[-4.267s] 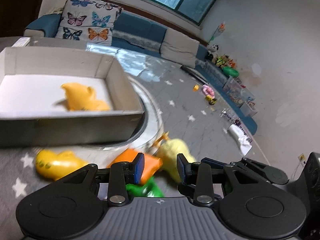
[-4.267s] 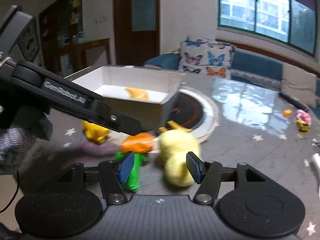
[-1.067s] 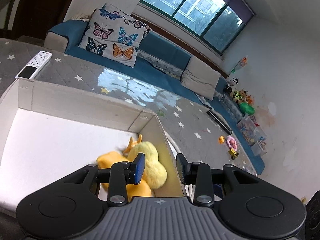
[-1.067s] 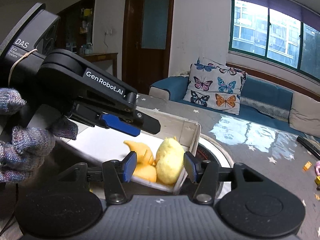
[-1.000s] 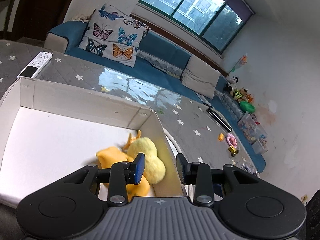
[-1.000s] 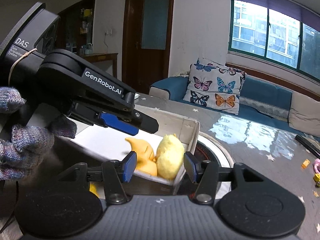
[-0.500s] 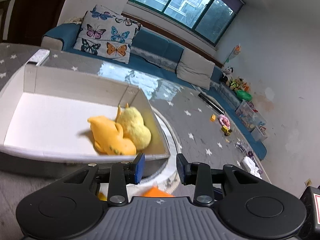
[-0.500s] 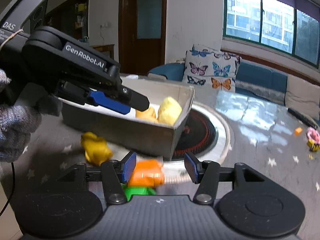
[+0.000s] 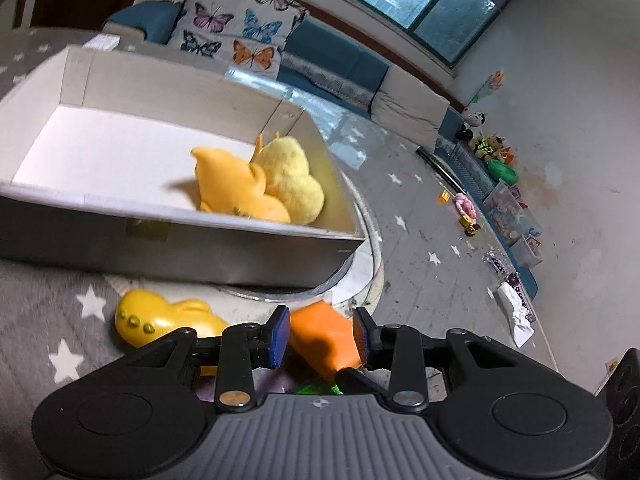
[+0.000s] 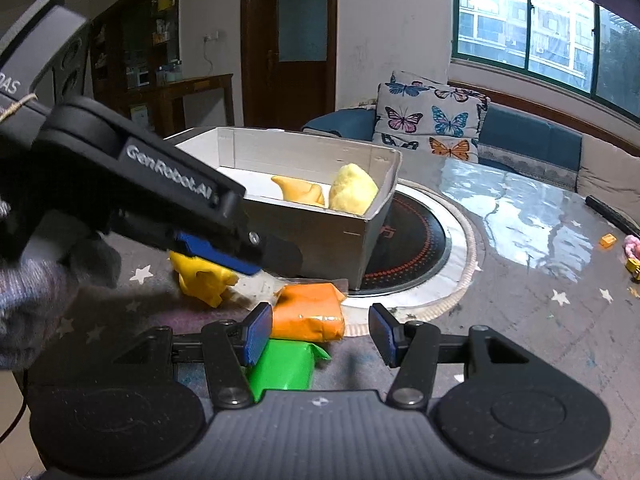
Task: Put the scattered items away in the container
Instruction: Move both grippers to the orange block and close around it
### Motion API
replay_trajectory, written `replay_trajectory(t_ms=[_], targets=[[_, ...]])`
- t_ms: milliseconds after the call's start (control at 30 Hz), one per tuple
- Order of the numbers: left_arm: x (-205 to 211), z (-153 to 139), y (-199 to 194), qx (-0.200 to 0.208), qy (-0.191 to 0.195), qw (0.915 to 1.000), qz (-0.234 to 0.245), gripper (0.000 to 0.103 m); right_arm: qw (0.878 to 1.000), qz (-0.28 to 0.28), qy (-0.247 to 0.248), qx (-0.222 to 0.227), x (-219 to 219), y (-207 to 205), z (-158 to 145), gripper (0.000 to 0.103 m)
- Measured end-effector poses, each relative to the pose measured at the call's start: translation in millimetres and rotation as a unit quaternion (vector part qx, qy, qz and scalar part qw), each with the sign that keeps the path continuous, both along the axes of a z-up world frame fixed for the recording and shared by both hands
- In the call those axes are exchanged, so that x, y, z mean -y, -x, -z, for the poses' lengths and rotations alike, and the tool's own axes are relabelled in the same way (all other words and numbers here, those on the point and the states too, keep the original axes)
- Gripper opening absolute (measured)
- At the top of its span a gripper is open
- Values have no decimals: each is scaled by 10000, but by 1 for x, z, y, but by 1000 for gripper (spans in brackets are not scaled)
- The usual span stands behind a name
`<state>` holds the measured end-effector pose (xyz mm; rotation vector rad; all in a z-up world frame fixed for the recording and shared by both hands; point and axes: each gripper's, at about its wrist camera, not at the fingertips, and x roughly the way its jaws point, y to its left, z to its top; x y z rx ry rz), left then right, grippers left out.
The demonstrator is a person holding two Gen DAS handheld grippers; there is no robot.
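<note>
Now, with both my left claw [image 9: 319, 336] and right claw [image 10: 320, 334] open and empty, I should centre the orange pack [image 10: 309, 312] between the pads before closing.

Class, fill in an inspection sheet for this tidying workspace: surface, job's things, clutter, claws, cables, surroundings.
Surface: grey star-print cloth, round hob under the box.
Job's things: cardboard box holds an orange toy and a yellow plush; outside lie a yellow toy, an orange pack, a green pack.
Clutter: small toys far right.
Claws: left claw and right claw open, over the orange pack.
Cables: nothing seen.
Surroundings: sofa, butterfly cushion, window.
</note>
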<state>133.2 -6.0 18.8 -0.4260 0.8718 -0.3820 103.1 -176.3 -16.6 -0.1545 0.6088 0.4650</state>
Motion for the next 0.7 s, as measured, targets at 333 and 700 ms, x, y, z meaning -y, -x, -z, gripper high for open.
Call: replay_trajectory(t_ms=[333,700], targets=[[-2,8,-3,-156,110,9998,-87,37,9997,-6,-150,-204,-10,-8,4,54],[0,14,-11,-341,204,9990,-224,38,9984,61,-134,-543,-18,-20,11,51]])
